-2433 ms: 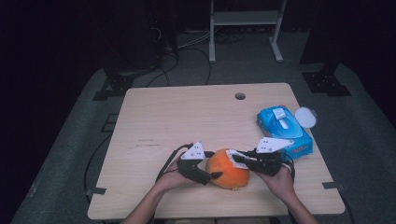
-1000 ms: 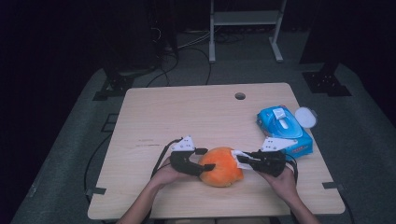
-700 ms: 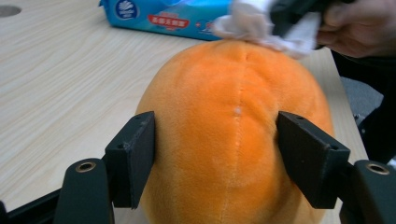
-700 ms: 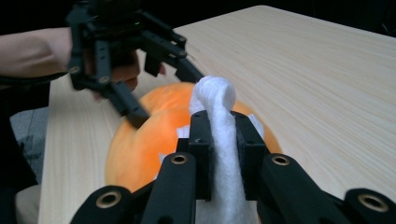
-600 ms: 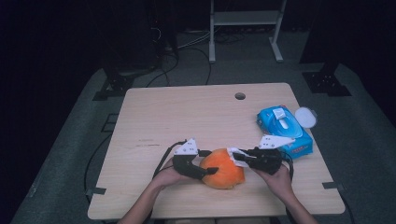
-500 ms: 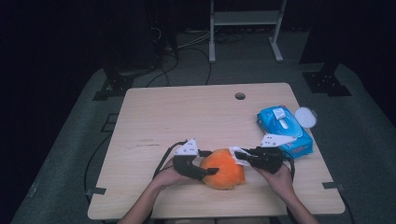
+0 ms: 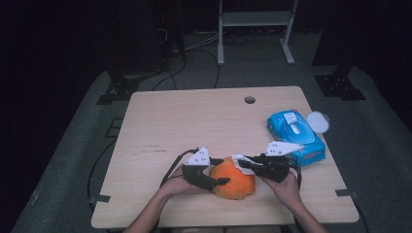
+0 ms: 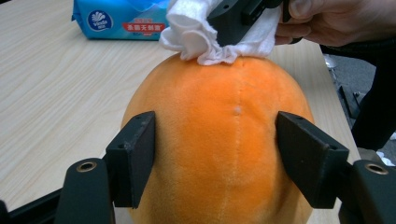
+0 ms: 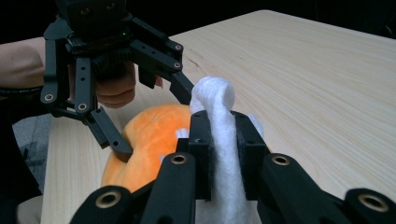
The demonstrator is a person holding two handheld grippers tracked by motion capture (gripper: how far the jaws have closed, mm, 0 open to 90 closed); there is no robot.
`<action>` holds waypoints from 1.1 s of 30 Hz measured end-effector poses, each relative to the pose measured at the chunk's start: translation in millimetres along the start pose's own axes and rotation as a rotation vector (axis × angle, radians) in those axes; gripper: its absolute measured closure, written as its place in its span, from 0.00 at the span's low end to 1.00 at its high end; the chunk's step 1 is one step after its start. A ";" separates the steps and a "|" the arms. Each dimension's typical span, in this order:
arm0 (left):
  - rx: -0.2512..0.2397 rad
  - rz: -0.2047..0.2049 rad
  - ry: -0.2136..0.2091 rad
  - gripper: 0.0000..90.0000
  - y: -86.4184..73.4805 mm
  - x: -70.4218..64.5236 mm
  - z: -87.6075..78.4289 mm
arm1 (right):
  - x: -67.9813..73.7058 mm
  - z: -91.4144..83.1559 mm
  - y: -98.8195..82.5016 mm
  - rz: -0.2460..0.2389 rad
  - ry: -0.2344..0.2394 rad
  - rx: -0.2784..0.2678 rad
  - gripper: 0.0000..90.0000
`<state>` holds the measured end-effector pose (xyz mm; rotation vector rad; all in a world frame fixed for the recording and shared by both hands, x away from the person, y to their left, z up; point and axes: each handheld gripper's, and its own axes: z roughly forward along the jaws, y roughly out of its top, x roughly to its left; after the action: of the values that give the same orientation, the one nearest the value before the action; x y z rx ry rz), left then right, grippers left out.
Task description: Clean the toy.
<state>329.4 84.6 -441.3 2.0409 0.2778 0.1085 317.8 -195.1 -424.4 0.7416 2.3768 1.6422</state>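
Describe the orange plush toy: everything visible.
The round orange plush toy has short fuzzy fabric and a sewn seam down its middle. It sits on the light wooden table near the front edge. The left hand-held gripper brackets its sides; the right hand-held gripper presses a white crumpled wipe onto its top.

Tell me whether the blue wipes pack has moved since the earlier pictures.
No. The blue wipes pack lies at the same spot by the table's right edge.

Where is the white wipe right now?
The white wipe is pinched in the right tool, pressed on top of the orange plush ball near the table's front edge.
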 end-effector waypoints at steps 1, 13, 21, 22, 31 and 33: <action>0.001 -0.006 0.000 0.34 -0.2 0.8 0.0 | -1.8 -0.8 -1.0 0.006 -0.005 0.002 0.88; 0.004 -0.043 0.021 0.34 -3.0 7.5 -3.2 | -10.6 -17.4 -12.7 0.042 -0.032 0.046 0.88; 0.003 -0.070 0.037 0.34 -4.4 11.7 -4.1 | 4.1 -11.3 -4.7 0.001 0.030 0.007 0.88; 0.003 -0.075 0.037 0.34 -4.6 12.1 -4.5 | 5.9 -10.7 -4.0 -0.010 0.029 0.011 0.88; -0.008 -0.080 0.033 0.34 -4.2 12.0 -4.1 | -1.2 -14.3 -7.8 0.010 -0.003 0.045 0.88; -0.004 -0.072 0.035 0.34 -2.5 10.3 -3.3 | -1.2 -14.0 -7.2 0.014 -0.009 0.042 0.88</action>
<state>338.4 91.0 -442.4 2.0237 0.3723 0.1006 311.0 -209.2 -425.8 0.7732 2.4126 1.5952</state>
